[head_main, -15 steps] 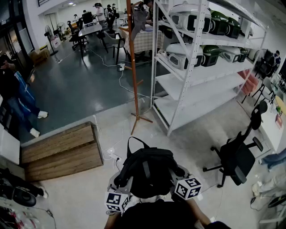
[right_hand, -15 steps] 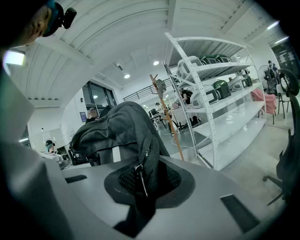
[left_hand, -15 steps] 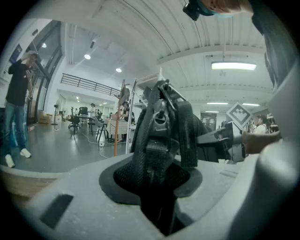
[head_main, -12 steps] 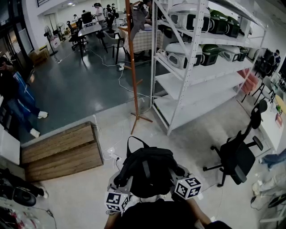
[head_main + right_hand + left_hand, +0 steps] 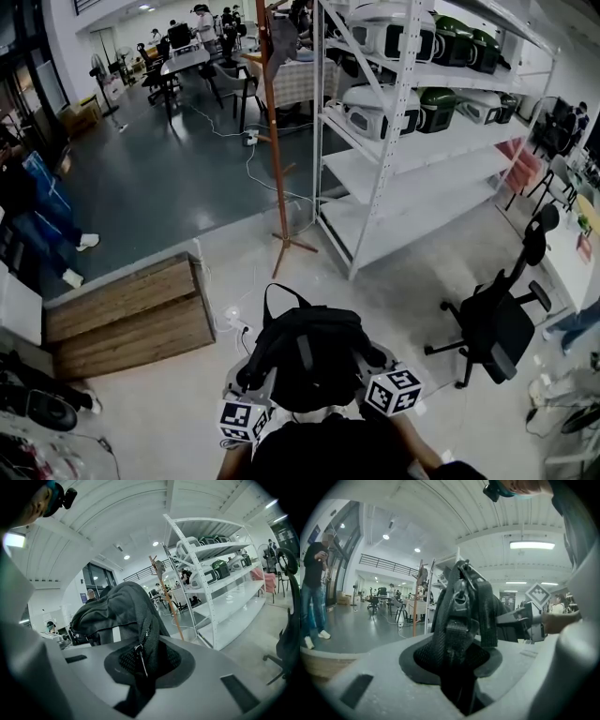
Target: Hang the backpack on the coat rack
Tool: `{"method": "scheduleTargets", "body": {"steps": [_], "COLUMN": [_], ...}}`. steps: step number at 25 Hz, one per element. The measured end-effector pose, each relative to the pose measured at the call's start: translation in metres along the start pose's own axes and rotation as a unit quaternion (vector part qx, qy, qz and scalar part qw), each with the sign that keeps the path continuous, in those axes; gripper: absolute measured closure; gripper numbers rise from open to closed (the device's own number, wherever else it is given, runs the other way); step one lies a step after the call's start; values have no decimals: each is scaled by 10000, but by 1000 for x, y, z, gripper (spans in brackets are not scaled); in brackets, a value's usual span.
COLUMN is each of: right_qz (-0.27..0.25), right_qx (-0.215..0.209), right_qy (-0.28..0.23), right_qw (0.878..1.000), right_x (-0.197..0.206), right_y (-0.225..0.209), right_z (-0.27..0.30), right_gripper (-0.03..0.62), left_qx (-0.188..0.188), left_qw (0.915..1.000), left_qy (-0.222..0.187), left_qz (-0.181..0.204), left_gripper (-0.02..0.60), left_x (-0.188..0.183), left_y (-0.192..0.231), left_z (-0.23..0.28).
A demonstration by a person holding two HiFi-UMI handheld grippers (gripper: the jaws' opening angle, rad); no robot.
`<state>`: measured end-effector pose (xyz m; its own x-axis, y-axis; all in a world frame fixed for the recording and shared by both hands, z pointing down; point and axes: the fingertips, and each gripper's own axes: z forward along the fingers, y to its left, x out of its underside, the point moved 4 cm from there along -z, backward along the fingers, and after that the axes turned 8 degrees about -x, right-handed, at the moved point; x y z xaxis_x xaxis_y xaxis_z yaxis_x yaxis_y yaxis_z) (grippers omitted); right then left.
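Note:
A black backpack (image 5: 309, 356) hangs between both grippers low in the head view, its top loop (image 5: 278, 298) pointing away from me. My left gripper (image 5: 251, 398) is shut on the backpack's padded strap (image 5: 459, 620). My right gripper (image 5: 380, 375) is shut on the backpack's zippered edge (image 5: 140, 644). The brown wooden coat rack (image 5: 278, 141) stands ahead on its tripod foot, well beyond the backpack, with a grey garment near its top. The coat rack (image 5: 168, 599) also appears past the bag in the right gripper view, and as a thin coat rack pole (image 5: 417, 597) in the left gripper view.
A white metal shelving unit (image 5: 412, 141) with appliances stands right of the rack. A black office chair (image 5: 497, 319) is at the right. A wooden platform step (image 5: 127, 314) lies at the left, with cables (image 5: 234, 323) on the floor. A person (image 5: 33, 206) stands at far left.
The scene has slid slightly down and nearer in the head view, so I have edged toward the coat rack. Both grips on the backpack are unchanged.

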<state>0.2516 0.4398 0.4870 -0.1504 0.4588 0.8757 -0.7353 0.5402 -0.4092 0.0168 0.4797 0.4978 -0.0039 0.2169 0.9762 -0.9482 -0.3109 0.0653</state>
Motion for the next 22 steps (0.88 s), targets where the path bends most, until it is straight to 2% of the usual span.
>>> {"method": "scheduleTargets", "body": {"steps": [14,22], "right_qz": [92,-9], "right_qx": [-312,-562], "right_qy": [36,83], "right_qw": [9995,9984], "right_x": [-11,-28], "right_y": [-35,-58], "right_z": [-19,-15], "right_gripper": [549,548], "left_qx": [-190,-518], "left_qw": [9998,9986], "left_qy": [39,43], "left_qz": [21,-89], "left_gripper": [442,442], "left_x": [-3,-8], "left_y": [-40,-56], "left_z": [13,28]}}
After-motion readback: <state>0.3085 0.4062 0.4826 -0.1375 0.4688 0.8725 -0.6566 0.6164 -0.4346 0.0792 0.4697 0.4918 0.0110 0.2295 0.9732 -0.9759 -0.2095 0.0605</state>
